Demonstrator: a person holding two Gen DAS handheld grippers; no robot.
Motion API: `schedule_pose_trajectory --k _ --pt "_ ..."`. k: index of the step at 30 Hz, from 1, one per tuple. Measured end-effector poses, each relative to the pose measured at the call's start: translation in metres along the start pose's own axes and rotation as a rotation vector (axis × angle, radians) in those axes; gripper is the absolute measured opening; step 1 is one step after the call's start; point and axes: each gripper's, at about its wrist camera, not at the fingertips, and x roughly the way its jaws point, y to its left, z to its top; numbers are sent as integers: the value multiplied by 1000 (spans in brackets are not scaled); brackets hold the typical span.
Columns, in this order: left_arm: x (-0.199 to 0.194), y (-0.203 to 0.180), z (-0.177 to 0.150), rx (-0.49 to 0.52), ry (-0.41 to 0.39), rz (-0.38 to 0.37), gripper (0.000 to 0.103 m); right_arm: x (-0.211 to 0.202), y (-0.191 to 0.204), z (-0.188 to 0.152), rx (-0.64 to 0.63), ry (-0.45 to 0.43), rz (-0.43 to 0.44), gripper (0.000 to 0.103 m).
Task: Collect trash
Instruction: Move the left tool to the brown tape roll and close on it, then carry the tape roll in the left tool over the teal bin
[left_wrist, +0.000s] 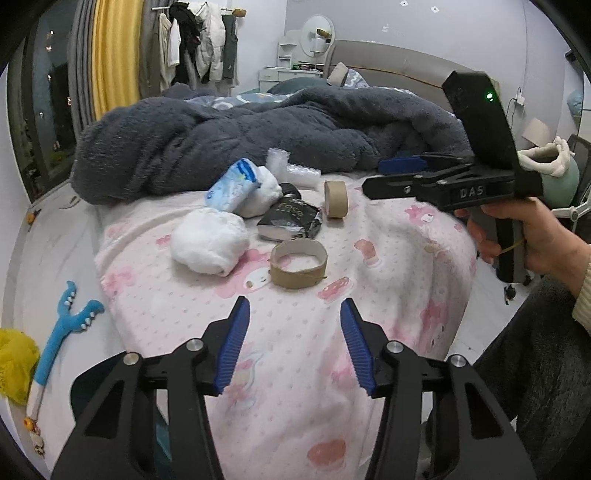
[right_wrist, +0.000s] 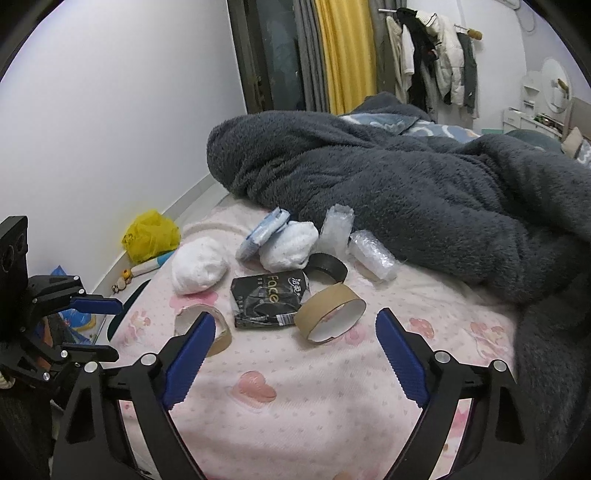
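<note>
Blue ribbed pads line the left claw (left_wrist: 293, 314), which hangs released over the pink bedsheet (left_wrist: 295, 369) with nothing between its jaws; the gap is moderate, likely pre-set for the cardboard ring (left_wrist: 298, 263) lying flat just beyond its tips at twelve o'clock. The right claw (right_wrist: 295, 332) is spread wide and empty too, its tips framing a second cardboard ring (right_wrist: 330, 312) tipped on its side at twelve o'clock, with a torn ring (right_wrist: 201, 328) partly behind its left pad.

All the trash sits bunched mid-bed, probably so both claws can work one pile: a black wrapper (right_wrist: 267, 301) between the rings, a white tissue wad (right_wrist: 198, 270) at ten o'clock, a blue tissue pack (right_wrist: 263, 233) leaning on a second wad (right_wrist: 290, 245), a black tape roll (right_wrist: 327, 267), and bubble wrap (right_wrist: 373, 258) against the dark fleece blanket (right_wrist: 406, 192).

Room to move is good on the near side, where bare sheet runs to the rounded bed edge. At twelve o'clock the blanket walls off the pile, so I judge that reaches should come from the near side. A yellow bag (right_wrist: 149, 234) sits on the floor off the bed's left edge, possibly the drop point.
</note>
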Motion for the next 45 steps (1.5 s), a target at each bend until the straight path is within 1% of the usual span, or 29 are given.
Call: schedule_pose_trajectory --k 4,11,13,14,18,23,27,29,30,31,33,35,37,39,42,45 --pt "14 0 6 -13 3 -28 55 11 -8 -1 -7 20 17 86" --pt "34 -1 15 -18 14 -34 56 24 -23 -4 2 37 53 83" --pt "41 0 16 -15 21 -25 60 27 -26 -4 3 43 63 83" --pt "44 1 17 -18 23 -22 64 29 -28 -4 4 44 70 83" --pt "53 9 21 -49 31 -36 67 38 -30 -3 -2 52 91 83" --pt "68 11 22 -56 58 -58 67 48 -35 -5 5 68 105 83" --pt "78 7 24 -45 82 -75 62 54 -37 -5 13 73 113 83" --pt "79 6 24 -39 81 -83 58 55 -38 -5 18 71 122 81" --pt "79 6 25 -38 82 -86 52 56 -39 -4 17 71 124 80" --pt "79 6 25 -39 83 -86 52 57 -38 -3 15 73 124 79" --pt "79 7 25 -44 81 -93 52 59 -38 -1 11 76 123 73" --pt "76 7 26 -46 75 -103 52 62 -36 2 6 82 119 71" --pt "70 7 27 -45 60 -108 52 66 -33 4 -1 96 107 68" --pt "63 9 29 -49 42 -113 52 69 -31 5 -12 111 96 57" --pt "51 11 33 -56 7 -116 52 71 -28 7 -25 123 82 56" --pt "40 14 36 -58 -26 -104 52 70 -26 10 -29 123 70 56"
